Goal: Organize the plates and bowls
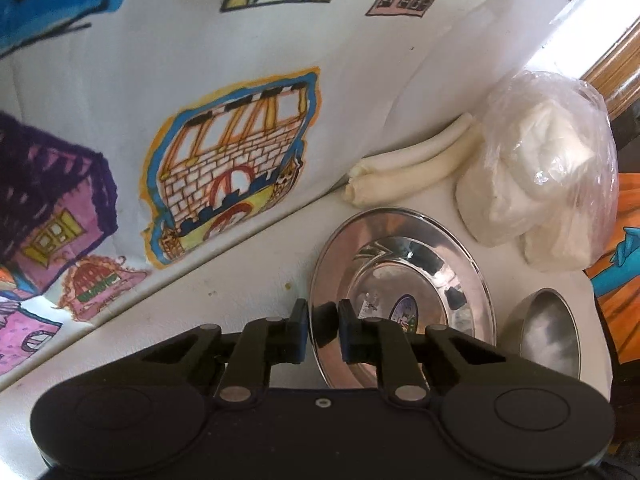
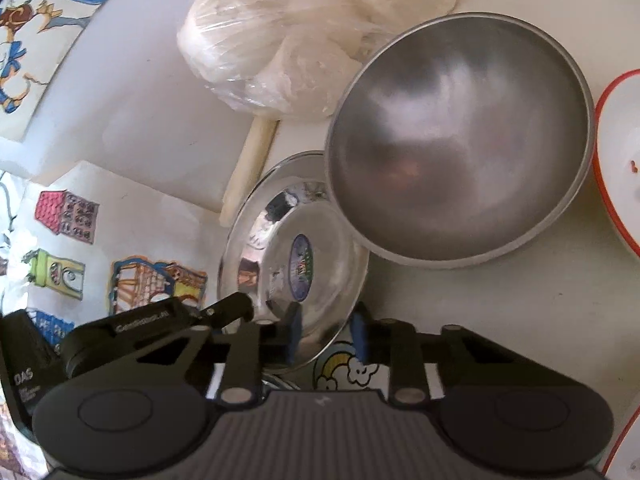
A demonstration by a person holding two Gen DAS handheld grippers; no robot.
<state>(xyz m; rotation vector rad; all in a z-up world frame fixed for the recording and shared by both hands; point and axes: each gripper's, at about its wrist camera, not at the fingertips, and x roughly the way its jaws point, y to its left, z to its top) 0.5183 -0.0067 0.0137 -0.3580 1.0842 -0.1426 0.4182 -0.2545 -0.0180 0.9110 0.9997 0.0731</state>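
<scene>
Two grippers meet on one steel plate (image 1: 400, 280). The left gripper (image 1: 323, 330) has its pads pinched tight on the plate's rim at about nine o'clock, one pad inside the dish and one outside. The right gripper (image 2: 326, 338) straddles the rim at about five o'clock, its blue pads close around the edge, though I cannot tell whether they press. A steel bowl (image 2: 460, 140) sits at the plate's two o'clock, overlapping it. A plastic bag (image 1: 540, 180) and two pale rolls (image 1: 404, 168) lie near twelve.
</scene>
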